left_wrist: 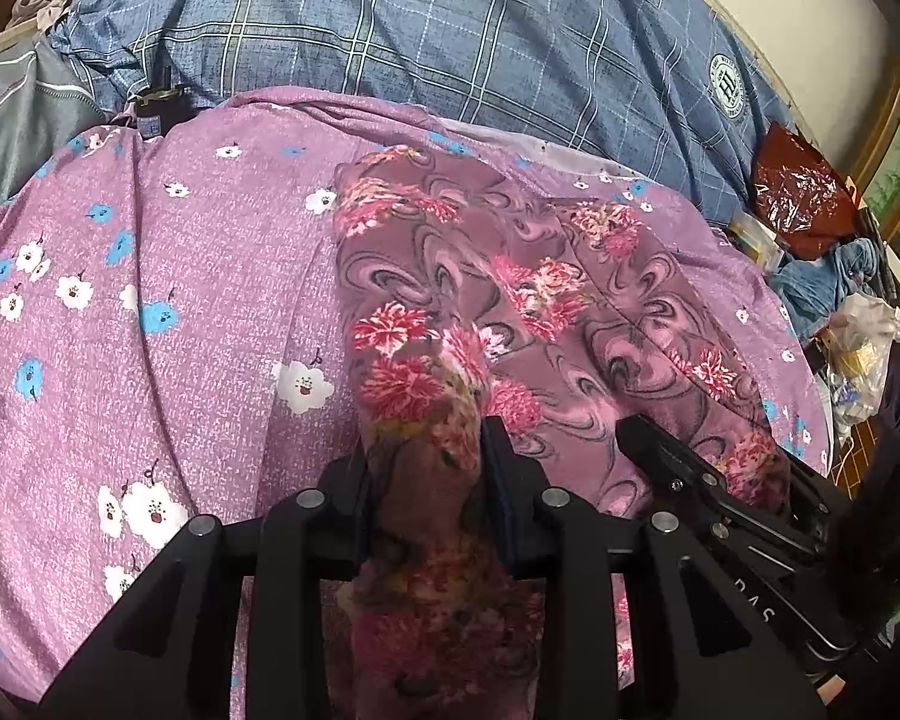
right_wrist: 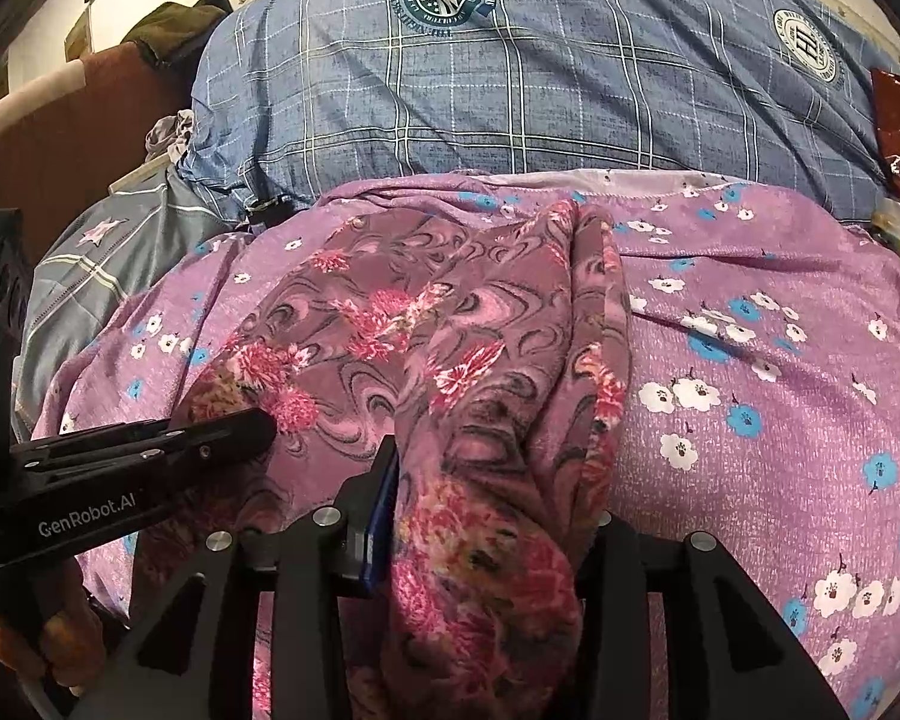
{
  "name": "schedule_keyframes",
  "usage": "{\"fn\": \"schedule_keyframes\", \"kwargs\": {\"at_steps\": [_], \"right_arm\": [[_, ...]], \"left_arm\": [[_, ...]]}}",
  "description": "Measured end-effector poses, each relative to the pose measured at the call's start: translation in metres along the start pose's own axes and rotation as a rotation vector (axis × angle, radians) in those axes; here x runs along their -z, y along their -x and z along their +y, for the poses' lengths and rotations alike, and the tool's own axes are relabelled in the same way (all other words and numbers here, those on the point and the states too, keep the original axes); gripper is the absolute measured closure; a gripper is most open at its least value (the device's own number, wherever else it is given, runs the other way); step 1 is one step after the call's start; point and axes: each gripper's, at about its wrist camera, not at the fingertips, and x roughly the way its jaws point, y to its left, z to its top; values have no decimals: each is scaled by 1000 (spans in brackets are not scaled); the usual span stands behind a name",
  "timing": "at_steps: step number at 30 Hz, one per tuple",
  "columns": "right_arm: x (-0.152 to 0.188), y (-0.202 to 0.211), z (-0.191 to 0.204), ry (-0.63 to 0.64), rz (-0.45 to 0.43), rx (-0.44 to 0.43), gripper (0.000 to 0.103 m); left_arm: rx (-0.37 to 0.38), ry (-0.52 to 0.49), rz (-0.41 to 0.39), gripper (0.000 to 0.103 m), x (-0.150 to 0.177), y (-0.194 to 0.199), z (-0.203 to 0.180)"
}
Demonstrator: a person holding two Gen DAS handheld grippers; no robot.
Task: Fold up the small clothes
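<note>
A small mauve garment (left_wrist: 510, 300) with pink flowers and swirls lies on a purple floral sheet (left_wrist: 150, 300). My left gripper (left_wrist: 426, 450) is shut on the garment's near left edge, with bunched cloth between its fingers. My right gripper (right_wrist: 492, 480) is shut on the garment's near right edge (right_wrist: 480, 360), the cloth draped over its fingers. The right gripper shows in the left wrist view (left_wrist: 708, 480) to the right, and the left gripper shows in the right wrist view (right_wrist: 150, 450) to the left. The two grippers are close together.
A blue plaid pillow (left_wrist: 450, 30) lies behind the sheet. Grey cloth (left_wrist: 18, 114) lies at the far left. A red plastic bag (left_wrist: 804, 192) and other bags (left_wrist: 858, 348) sit at the right edge.
</note>
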Motion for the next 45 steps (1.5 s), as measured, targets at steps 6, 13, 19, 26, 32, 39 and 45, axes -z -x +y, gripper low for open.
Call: {"fn": "schedule_keyframes", "kwargs": {"at_steps": [6, 13, 19, 26, 32, 39, 45], "right_arm": [[3, -2, -3, -19, 16, -1, 61], [7, -3, -3, -20, 15, 5, 59], [7, -2, -4, -34, 23, -4, 54], [6, -4, -8, -52, 33, -12, 52], [7, -4, -9, -48, 36, -9, 48], [-4, 16, -32, -90, 40, -16, 41], [-32, 41, -79, -285, -104, -22, 38]], "left_arm": [[-20, -8, 7, 68, 2, -1, 1], [-17, -7, 12, 66, 3, -3, 5], [-19, -8, 12, 63, 3, -3, 6], [-40, -18, 9, 54, 2, -5, 5], [-67, 11, 17, 36, 1, -6, 14], [-140, -21, -110, 36, -14, 33, 13], [-149, -90, -134, 36, -52, 27, 2]]}}
